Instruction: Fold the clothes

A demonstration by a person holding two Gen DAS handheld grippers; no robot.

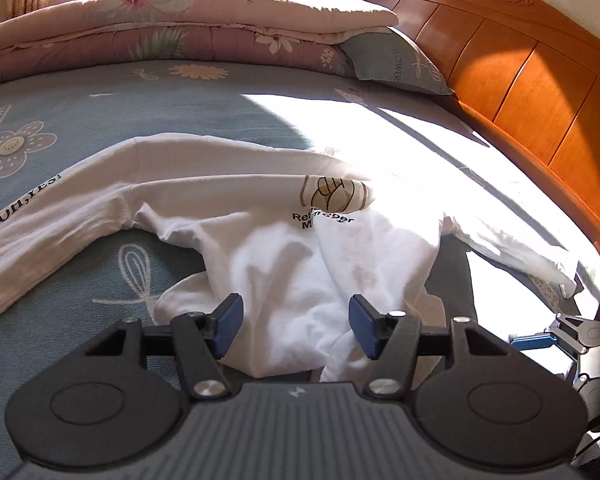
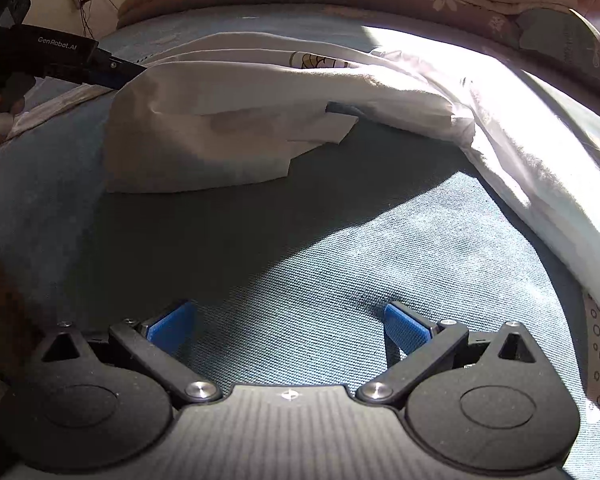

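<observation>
Left wrist view: your left gripper (image 1: 296,326) straddles the rumpled white cotton printed shirt (image 1: 260,216) lying mid-bed below the orange wooden headboard (image 1: 520,80), fingers spread, clamping nothing. Your right gripper (image 2: 288,330), also spread and empty, hovers over the bare blue sheet (image 2: 340,248). Close too shallow and you could pinch one layer, dragging the bunched fold askew.

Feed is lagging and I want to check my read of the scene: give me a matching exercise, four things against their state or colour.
Things:
1. shirt
2. left gripper
3. right gripper
4. headboard

States:
A. open over bare sheet
B. orange wood
C. white, crumpled
D. open, shirt between its fingers

Pairs: 1-C, 2-D, 3-A, 4-B
</observation>
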